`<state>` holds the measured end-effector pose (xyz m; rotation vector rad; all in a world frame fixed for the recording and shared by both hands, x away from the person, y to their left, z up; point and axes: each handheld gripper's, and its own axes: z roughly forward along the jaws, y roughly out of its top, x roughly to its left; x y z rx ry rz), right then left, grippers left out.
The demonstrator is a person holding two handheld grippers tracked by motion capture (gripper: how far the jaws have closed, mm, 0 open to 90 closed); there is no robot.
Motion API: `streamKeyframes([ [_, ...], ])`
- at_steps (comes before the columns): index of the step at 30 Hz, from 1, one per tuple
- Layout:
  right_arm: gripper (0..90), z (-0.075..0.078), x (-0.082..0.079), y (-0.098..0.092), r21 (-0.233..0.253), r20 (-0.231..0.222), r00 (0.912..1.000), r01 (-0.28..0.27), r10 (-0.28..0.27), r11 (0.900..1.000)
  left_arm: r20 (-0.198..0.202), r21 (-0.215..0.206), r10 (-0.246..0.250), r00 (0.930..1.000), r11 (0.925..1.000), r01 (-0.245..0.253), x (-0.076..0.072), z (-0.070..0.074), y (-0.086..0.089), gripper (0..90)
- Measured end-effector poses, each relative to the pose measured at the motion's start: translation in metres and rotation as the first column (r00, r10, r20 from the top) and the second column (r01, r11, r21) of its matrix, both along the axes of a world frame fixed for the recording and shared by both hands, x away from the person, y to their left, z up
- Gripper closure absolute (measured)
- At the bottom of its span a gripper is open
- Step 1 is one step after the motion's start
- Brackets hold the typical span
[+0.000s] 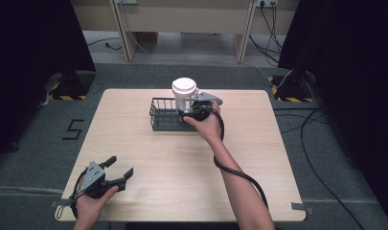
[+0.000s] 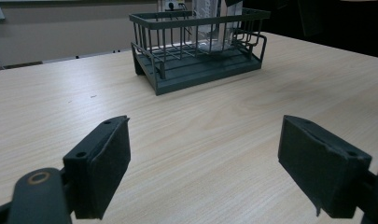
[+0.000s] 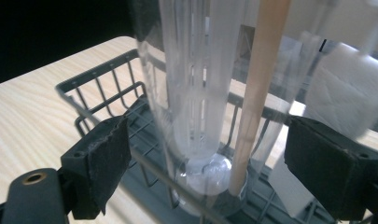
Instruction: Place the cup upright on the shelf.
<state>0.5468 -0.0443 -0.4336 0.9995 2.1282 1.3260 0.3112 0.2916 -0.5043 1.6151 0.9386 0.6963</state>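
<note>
A clear ribbed cup [image 1: 184, 93] with a white lid stands upright in the right end of a dark wire basket [image 1: 163, 117] at the back middle of the table. My right gripper [image 1: 187, 112] is at the cup's near side. In the right gripper view the cup [image 3: 196, 70] stands between the wide-apart jaws of the right gripper [image 3: 207, 128], and neither pad touches it. A tan stick [image 3: 261, 84] leans inside the cup. My left gripper [image 1: 120, 166] rests open near the front left corner, holding nothing; from the left gripper [image 2: 205, 126] the basket [image 2: 200, 74] lies well ahead.
The light wooden table [image 1: 182, 182] has bare surface between the basket and the front edge. Something white [image 3: 345, 88] shows blurred at the right, by the cup's clear wall. Cables [image 1: 321, 139] trail on the grey floor to the right, and desk legs [image 1: 124, 38] stand behind.
</note>
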Motion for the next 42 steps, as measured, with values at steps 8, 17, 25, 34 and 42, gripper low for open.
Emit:
streamKeyframes([
  [8, 15.5, 0.003, -0.016, -0.008, 0.01, 0.009, 0.9999, -0.009, 0.009, 1.0, 0.0, 0.006, -0.002, 1.0, 1.0, 0.002, 0.0, 0.0, -0.001, 16.5],
  [17, 17.3, 0.009, -0.029, -0.019, 0.029, 0.031, 0.9994, -0.012, 0.011, 0.999, 0.0, 0.009, -0.002, 1.0, 1.0, 0.002, 0.0, 0.0, -0.001, 16.4],
  [25, 17.6, 0.012, -0.043, -0.029, 0.046, 0.044, 0.9989, -0.015, 0.013, 0.999, 0.0, 0.008, -0.004, 1.0, 1.0, 0.004, -0.001, 0.0, -0.003, 16.3],
  [34, 18.3, 0.01, -0.054, -0.04, 0.062, 0.045, 0.9989, -0.013, 0.01, 0.998, -0.005, 0.01, -0.006, 1.0, 0.9999, 0.006, 0.0, -0.001, -0.003, 16.4],
  [42, 19.7, 0.008, -0.063, -0.049, 0.062, 0.048, 0.9988, -0.011, 0.008, 0.998, -0.004, 0.007, -0.003, 1.0, 1.0, 0.003, -0.001, -0.001, -0.004, 16.7],
])
